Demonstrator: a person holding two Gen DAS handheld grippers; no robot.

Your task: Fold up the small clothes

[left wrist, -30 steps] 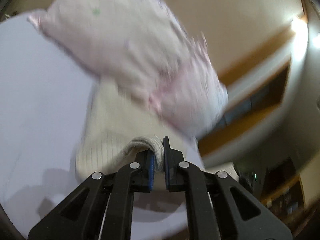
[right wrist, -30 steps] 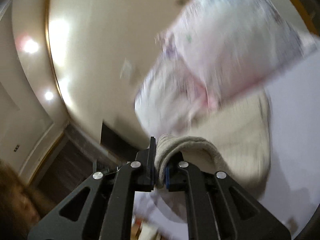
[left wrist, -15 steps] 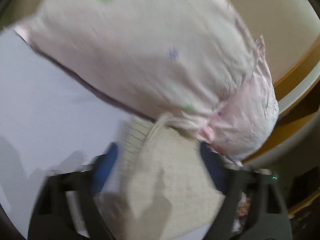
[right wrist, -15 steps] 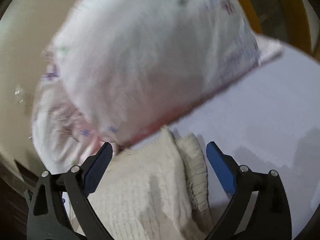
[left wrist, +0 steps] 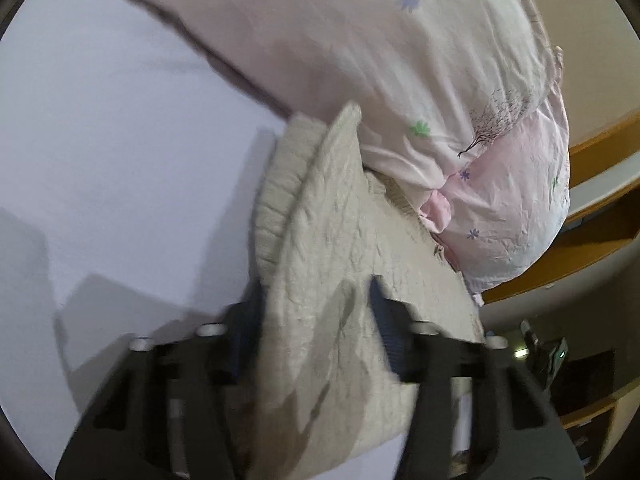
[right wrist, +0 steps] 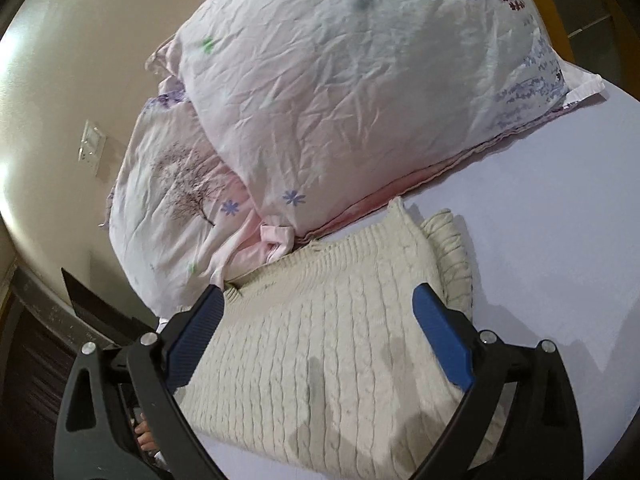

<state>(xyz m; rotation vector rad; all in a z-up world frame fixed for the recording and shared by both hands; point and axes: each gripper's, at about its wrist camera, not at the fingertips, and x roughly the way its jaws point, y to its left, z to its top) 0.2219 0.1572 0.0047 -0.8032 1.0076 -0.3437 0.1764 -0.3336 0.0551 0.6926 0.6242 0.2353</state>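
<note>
A cream cable-knit garment (right wrist: 344, 344) lies folded on the pale lilac sheet (right wrist: 560, 240), its far edge against the pillows. It also shows in the left wrist view (left wrist: 340, 280). My right gripper (right wrist: 316, 300) is open, its blue-padded fingers spread over the knit and holding nothing. My left gripper (left wrist: 316, 300) is blurred but open, with its fingers either side of the knit's near fold.
Two pale pink floral pillows (right wrist: 340, 92) are stacked just behind the garment, also seen in the left wrist view (left wrist: 400, 60). A beige wall with a switch plate (right wrist: 93, 142) stands beyond. Wooden shelving (left wrist: 592, 216) shows off the bed's edge.
Both grippers were shut on the knit garment a second ago. They have opened and let it go, and it now lies on the sheet. Both cameras have tipped down toward it.
</note>
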